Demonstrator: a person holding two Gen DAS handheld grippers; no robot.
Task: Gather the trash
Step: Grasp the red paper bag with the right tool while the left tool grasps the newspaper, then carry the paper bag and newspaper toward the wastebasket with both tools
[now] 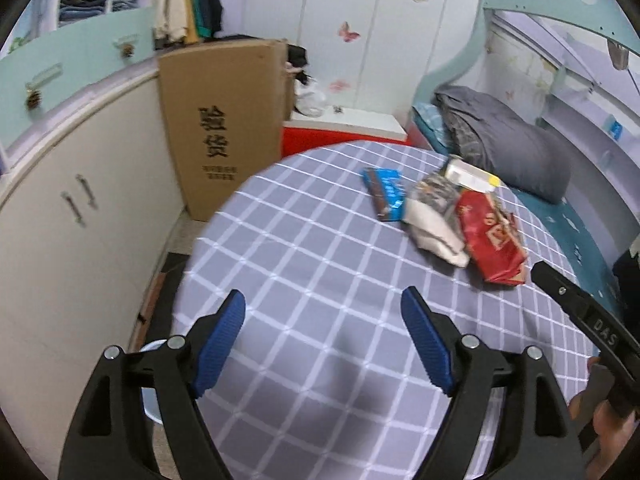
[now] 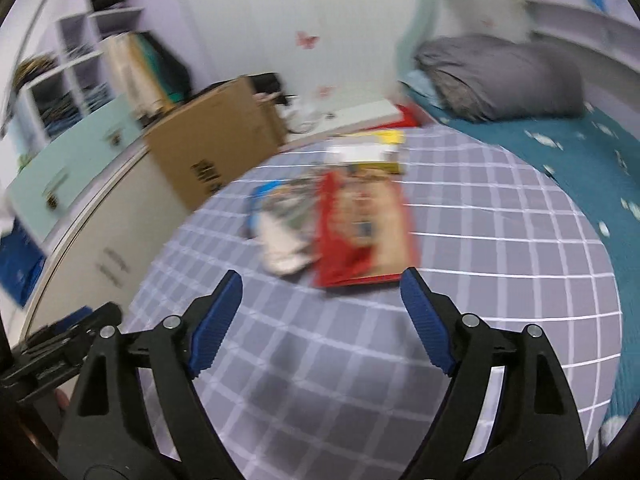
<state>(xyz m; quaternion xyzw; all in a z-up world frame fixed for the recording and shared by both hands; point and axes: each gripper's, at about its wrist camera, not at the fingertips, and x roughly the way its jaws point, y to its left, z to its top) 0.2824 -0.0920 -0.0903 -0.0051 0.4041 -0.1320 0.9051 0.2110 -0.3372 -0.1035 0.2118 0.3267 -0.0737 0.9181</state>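
A round table covered with a grey-lilac cloth checked in white lines (image 1: 320, 280) is seen from both wrist cameras. Trash is gathered in one cluster on the far half of the tabletop: a flat blue snack wrapper with a dark strip (image 1: 383, 194), a crumpled white-and-grey printed bag (image 1: 434, 216), a red foil snack bag with pale lettering (image 1: 493, 240) and a white-and-yellow carton (image 1: 472, 175) lying behind them. The wrappers overlap or touch each other; the exact order of layering cannot be told. In the right wrist view the same cluster is motion-blurred, with the red bag (image 2: 362, 226) nearest, the white bag (image 2: 280, 240) to its left and the yellow-edged carton (image 2: 366, 152) behind. The left gripper (image 1: 324, 336), black-armed with ribbed blue pads (image 1: 222, 344), is held above bare cloth with its jaws spread wide and nothing between them, well short of the trash. The right gripper (image 2: 322, 320) is likewise spread wide and empty, its pad tips just short of the red bag's near edge in the picture. One black arm of the right gripper (image 1: 584, 316) is visible at the right edge of the left view. Behind the table stand a tall brown cardboard box with black printed characters (image 1: 224, 128), a cream cabinet with metal handles (image 1: 72, 220), and a bed with a teal sheet and a grey folded quilt (image 1: 504, 140).
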